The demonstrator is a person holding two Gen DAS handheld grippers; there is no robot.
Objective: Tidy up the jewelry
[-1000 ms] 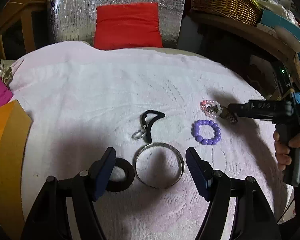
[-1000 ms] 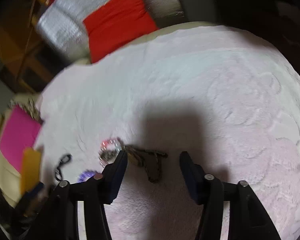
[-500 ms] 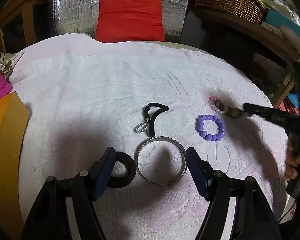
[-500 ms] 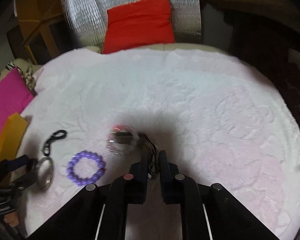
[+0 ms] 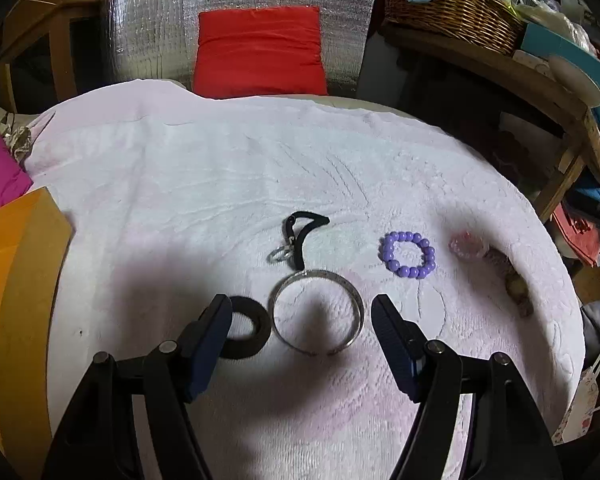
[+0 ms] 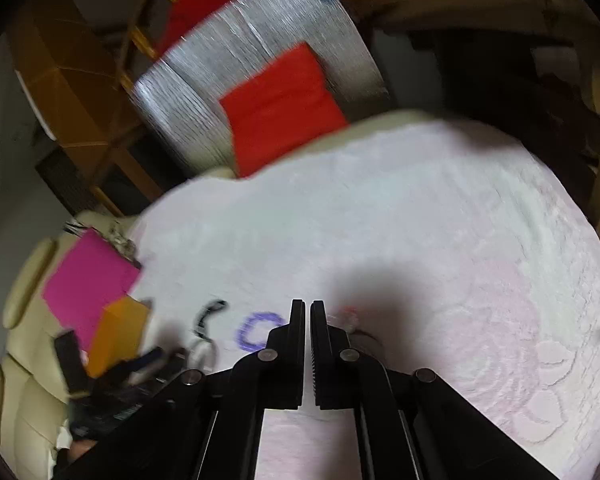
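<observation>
A: Report the layout, left to right.

B: All items lie on a white towel [image 5: 220,168] spread over the desk. At the near left is a black ring [image 5: 247,334], partly behind the left finger of the left gripper [image 5: 302,316]. Just right of it lies a metal bangle [image 5: 317,313], centred between the left gripper's jaws. Just beyond the bangle is a black strap with a small metal ring [image 5: 298,236]. Further right is a purple bead bracelet [image 5: 409,254], then a pink-and-clear bead bracelet [image 5: 465,245], then a blurred brownish beaded piece [image 5: 514,280] trailing toward the near right edge.

A: State of the jaws?

B: Left gripper: jaws stand wide apart above the bangle and touch nothing. Right gripper [image 6: 310,320]: its jaws have just been closing and now stand shut, fingers nearly meeting. The right wrist view is blurred, and I see nothing clamped between them.

A: Task progress?

B: Judged from the layout, the pieces form a rough row with gaps between them, so spreading out looks largely done. No box or tray for storage is visible. The brownish piece lies loose and strung out, the least tidy item. The bangle, framed by the open jaws, appears the likely next piece to handle.
</observation>
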